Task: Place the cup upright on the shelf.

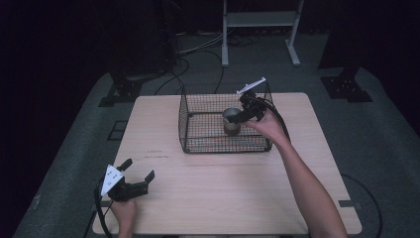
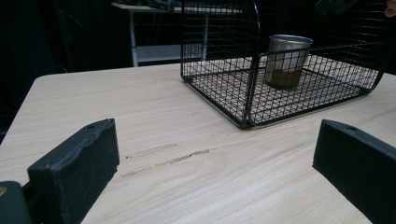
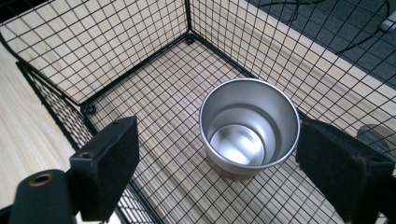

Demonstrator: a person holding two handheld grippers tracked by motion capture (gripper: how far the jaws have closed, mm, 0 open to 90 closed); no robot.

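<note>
A steel cup (image 1: 231, 121) (image 2: 286, 60) (image 3: 247, 126) stands upright and empty on the floor of a black wire basket (image 1: 208, 145) (image 2: 219, 70) (image 3: 116, 42) at the far middle of the wooden table (image 1: 223, 198). My right gripper (image 1: 237, 117) (image 3: 219, 156) hangs over the basket's right side, just above the cup. Its jaws are open and stand either side of the cup's rim; the pads do not press on it. My left gripper (image 1: 140, 168) (image 2: 215, 158) rests at the table's near left corner, open, with nothing between its pads, facing the basket.
The basket's top is open, with wire walls on every side. Behind the table stands a white metal frame (image 1: 260, 20) on grey carpet, with cables (image 1: 198, 49) trailing on the floor. Dark stands (image 1: 346, 84) flank the far corners.
</note>
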